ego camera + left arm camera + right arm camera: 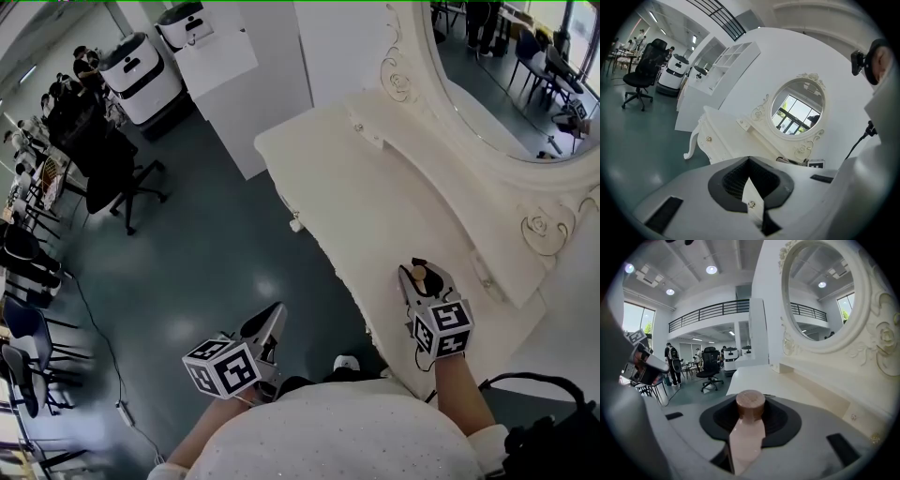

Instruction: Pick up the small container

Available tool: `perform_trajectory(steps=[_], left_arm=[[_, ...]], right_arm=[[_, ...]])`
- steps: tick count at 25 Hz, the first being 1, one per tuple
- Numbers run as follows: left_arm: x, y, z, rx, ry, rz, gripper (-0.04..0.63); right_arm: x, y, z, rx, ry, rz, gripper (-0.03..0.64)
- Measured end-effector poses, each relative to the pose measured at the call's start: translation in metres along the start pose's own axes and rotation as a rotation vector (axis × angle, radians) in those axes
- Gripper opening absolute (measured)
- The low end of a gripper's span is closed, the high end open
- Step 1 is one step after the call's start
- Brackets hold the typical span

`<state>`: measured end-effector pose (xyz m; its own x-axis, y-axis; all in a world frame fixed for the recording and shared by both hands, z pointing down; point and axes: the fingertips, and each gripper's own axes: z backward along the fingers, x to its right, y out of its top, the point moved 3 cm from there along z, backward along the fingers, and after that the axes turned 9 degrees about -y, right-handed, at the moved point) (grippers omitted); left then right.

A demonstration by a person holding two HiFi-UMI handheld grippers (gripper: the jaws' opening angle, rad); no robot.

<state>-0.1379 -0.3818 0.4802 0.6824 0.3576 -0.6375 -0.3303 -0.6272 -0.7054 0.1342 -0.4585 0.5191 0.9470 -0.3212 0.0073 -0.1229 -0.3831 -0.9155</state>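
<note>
Grasping the small container [747, 437] squarely between its jaws, cap foremost, the right gripper [418, 276] seems mid-pickup; next likely needs a steady lift above the dresser [375, 187]. The left gripper [751, 187] stands slightly parted, empty.

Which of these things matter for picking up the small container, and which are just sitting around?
Part of the job:
- small container, clamped in the right gripper
- dresser, where the work happens

Just around:
- mirror
- office chair
- left gripper, empty, off to the side
</note>
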Motion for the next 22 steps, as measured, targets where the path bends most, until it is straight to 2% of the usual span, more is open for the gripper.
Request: perform_trajectory(steps=[5, 17, 22], left_arm=[[0.005, 0.002, 0.006, 0.015, -0.020, -0.010, 0.002], [0.008, -0.003, 0.043, 0.061, -0.040, -0.002, 0.002], [0.012, -0.008, 0.073, 0.094, -0.047, -0.001, 0.002]], right_arm=[[-0.010, 0.011, 0.017, 0.025, 0.028, -0.050, 0.121], [-0.068, 0.057, 0.067, 0.139, 0.122, -0.011, 0.121], [-0.095, 0.066, 0.088, 0.173, 0.124, 0.003, 0.121]])
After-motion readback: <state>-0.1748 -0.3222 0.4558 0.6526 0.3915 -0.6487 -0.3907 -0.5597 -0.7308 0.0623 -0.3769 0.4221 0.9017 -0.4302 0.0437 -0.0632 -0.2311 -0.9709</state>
